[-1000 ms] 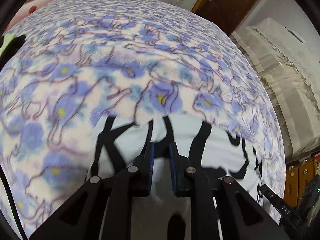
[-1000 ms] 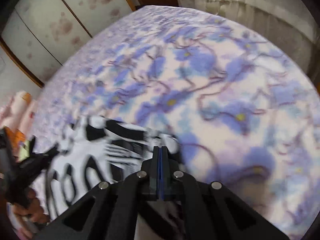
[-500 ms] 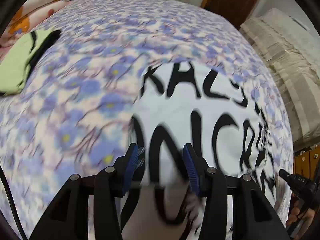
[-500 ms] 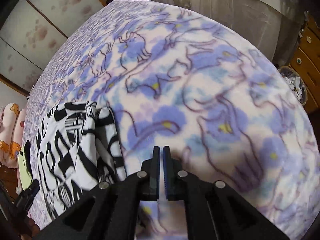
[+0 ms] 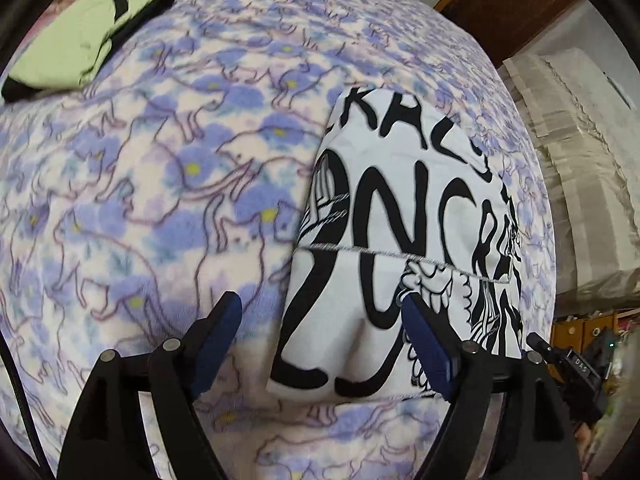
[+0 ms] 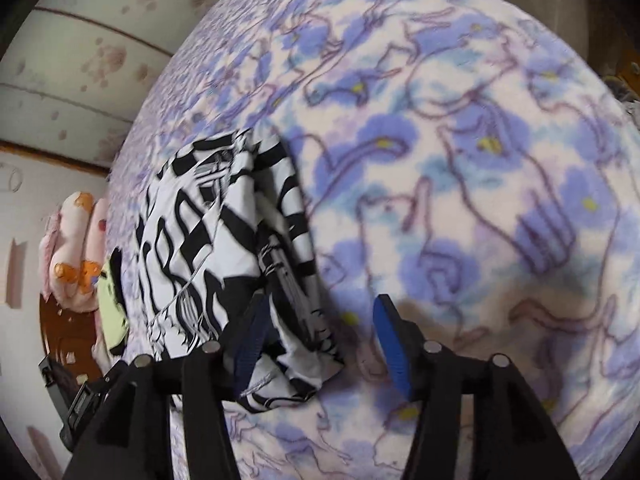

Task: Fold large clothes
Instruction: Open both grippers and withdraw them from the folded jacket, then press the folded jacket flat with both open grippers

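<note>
A white garment with large black lettering point(image 5: 404, 216) lies folded into a long rectangle on the blue-flowered blanket point(image 5: 160, 184). My left gripper point(image 5: 326, 344) is open and empty, its blue pads spread on either side of the garment's near left corner. In the right wrist view the same garment point(image 6: 224, 240) lies left of centre, with bunched layers at its right edge. My right gripper point(image 6: 320, 344) is open and empty at the garment's near right corner.
A folded light-green garment with black trim point(image 5: 76, 36) lies at the far left of the bed. Pink patterned pillows point(image 6: 76, 252) sit beyond it. A covered cabinet point(image 5: 580, 140) and a brown door point(image 5: 516, 4) stand past the bed's right side.
Both grippers went from shut on the garment to open and let it go. The garment now lies flat and folded, and both grippers have drawn back from it.
</note>
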The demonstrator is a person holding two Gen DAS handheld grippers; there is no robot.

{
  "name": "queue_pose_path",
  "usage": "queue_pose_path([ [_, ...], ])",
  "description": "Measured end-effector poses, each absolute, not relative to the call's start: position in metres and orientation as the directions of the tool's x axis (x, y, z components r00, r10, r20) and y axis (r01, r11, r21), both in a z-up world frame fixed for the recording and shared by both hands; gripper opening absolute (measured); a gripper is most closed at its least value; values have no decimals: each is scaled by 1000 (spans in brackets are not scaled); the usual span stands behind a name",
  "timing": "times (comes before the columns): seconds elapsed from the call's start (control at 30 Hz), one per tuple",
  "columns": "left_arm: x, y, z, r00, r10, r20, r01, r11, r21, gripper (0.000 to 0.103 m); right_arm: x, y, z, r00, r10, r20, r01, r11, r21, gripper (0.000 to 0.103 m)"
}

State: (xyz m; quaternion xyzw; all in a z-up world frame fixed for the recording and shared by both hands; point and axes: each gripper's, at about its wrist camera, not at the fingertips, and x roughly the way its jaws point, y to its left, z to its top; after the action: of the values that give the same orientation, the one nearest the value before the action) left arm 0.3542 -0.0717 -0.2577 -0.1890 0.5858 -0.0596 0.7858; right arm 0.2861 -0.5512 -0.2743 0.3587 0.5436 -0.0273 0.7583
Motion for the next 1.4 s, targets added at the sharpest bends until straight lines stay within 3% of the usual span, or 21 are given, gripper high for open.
queue_pose_path([
  [0.13, 352, -67, -267, 263, -330, -906, -121, 921, -371, 92, 290, -543, -280, 399, 415, -817, 383, 735, 560, 73],
  [0.4, 349, -80, -273, 190, -281, -941, -67, 952, -298, 102, 303, -532, -282, 357, 424, -832, 337, 772, 539, 89],
  [0.6, 344, -89, -267, 186, -218, -958, -29, 974, -227, 102, 309, -516, -280, 326, 399, -857, 297, 817, 494, 102],
  [0.97, 343, -100, -265, 156, -135, -978, 55, 990, -128, 102, 313, -503, -276, 312, 369, -876, 266, 851, 454, 103],
  [1.4, 352, -104, -261, 157, -73, -985, 22, 997, -71, 102, 323, -492, -269, 272, 339, -900, 238, 883, 404, 103],
])
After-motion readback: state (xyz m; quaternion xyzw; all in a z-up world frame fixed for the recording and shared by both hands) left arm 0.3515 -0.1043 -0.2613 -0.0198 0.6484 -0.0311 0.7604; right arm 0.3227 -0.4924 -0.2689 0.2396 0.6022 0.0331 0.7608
